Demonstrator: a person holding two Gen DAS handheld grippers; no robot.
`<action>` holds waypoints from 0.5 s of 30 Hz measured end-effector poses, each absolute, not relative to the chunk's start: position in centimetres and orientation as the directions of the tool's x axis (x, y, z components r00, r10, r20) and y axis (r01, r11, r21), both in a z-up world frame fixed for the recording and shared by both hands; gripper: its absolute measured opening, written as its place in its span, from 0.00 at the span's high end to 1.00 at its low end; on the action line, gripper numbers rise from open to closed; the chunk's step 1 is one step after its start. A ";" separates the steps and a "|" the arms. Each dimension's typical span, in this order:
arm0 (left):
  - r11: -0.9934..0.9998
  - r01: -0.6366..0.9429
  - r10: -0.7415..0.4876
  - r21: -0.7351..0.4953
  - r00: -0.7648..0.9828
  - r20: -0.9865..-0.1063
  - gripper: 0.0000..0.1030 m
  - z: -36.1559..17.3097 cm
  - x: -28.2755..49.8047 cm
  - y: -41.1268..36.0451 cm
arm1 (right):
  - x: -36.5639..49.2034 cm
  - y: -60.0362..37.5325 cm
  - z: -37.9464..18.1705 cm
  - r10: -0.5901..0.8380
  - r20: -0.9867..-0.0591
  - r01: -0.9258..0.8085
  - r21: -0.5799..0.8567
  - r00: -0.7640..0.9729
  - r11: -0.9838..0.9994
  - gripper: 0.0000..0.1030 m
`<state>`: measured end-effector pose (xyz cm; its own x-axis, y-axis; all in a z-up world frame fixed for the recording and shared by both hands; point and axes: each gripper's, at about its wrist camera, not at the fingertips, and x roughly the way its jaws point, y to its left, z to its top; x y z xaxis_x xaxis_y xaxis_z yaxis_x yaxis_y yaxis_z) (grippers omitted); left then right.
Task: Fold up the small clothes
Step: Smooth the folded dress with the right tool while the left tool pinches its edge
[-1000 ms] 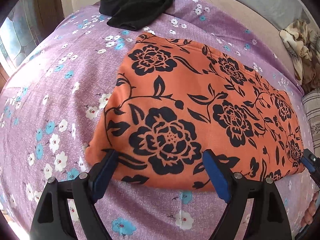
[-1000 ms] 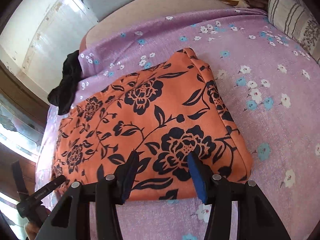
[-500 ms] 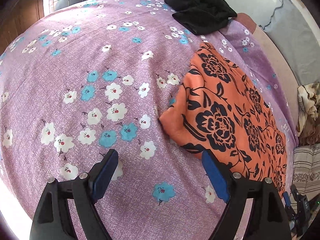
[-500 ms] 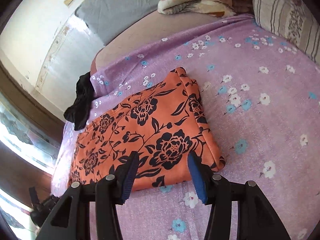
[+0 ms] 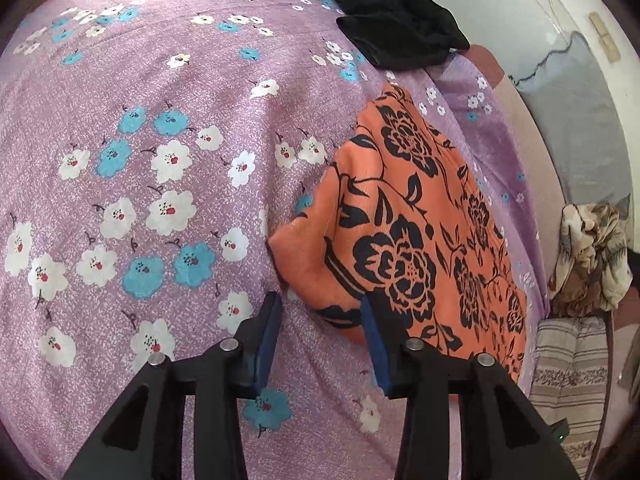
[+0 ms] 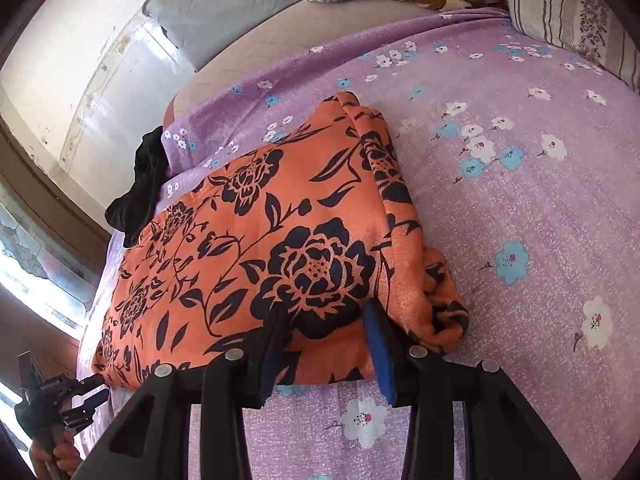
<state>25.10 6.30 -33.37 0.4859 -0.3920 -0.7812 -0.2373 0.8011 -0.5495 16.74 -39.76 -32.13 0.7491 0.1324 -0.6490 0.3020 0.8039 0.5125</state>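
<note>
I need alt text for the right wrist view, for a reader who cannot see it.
The right tongs, which have just been closing, straddle the near edge of a folded orange floral garment on a purple flowered bedsheet. A black garment lies at the far left.

We see a soft, fuzzy orange cloth (image 6: 280, 240) on a matt woven bedsheet (image 5: 140, 200); our gripper fingers (image 5: 376, 340) look like matt black plastic with blue pads.

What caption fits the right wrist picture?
Right gripper closing over the near edge of the orange cloth on the flowered sheet.
</note>
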 end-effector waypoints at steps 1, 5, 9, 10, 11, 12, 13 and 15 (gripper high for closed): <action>0.793 -0.246 -0.390 -0.558 0.498 -0.775 0.53 -33.4 25.3 6.5 | 16.7 -39.8 -32.2 0.134 -0.643 0.299 0.517 0.754 0.802 0.58; 0.774 -0.266 -0.374 -0.574 0.539 -0.755 0.49 -33.5 26.5 6.5 | 16.3 -40.2 -32.3 0.144 -0.626 0.288 0.536 0.767 0.793 0.58; 0.803 -0.234 -0.360 -0.549 0.544 -0.758 0.64 -33.3 27.0 5.5 | 16.0 -40.4 -32.5 0.154 -0.612 0.281 0.554 0.776 0.784 0.58; 0.809 -0.222 -0.364 -0.544 0.538 -0.761 0.71 -33.3 27.2 5.2 | 16.0 -40.4 -32.5 0.156 -0.609 0.280 0.557 0.778 0.782 0.58; 0.820 -0.219 -0.351 -0.529 0.538 -0.766 0.81 -33.3 27.5 5.0 | 16.0 -40.5 -32.5 0.157 -0.607 0.279 0.559 0.779 0.781 0.58; 0.825 -0.220 -0.338 -0.520 0.544 -0.768 0.84 -33.3 27.7 5.0 | 16.0 -40.4 -32.5 0.157 -0.606 0.278 0.560 0.780 0.781 0.58; 0.821 -0.222 -0.342 -0.527 0.547 -0.764 0.84 -33.2 27.8 5.0 | 16.0 -40.4 -32.5 0.157 -0.605 0.277 0.560 0.780 0.780 0.58; 0.815 -0.219 -0.348 -0.536 0.555 -0.755 0.85 -33.2 27.9 5.1 | 16.1 -40.4 -32.5 0.157 -0.604 0.277 0.561 0.781 0.780 0.58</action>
<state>27.93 5.07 -33.16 0.5555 -0.3479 -0.7553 -0.2187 0.8152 -0.5363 16.07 -40.42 -32.45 0.7813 0.1569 -0.6041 0.2768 0.7804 0.5607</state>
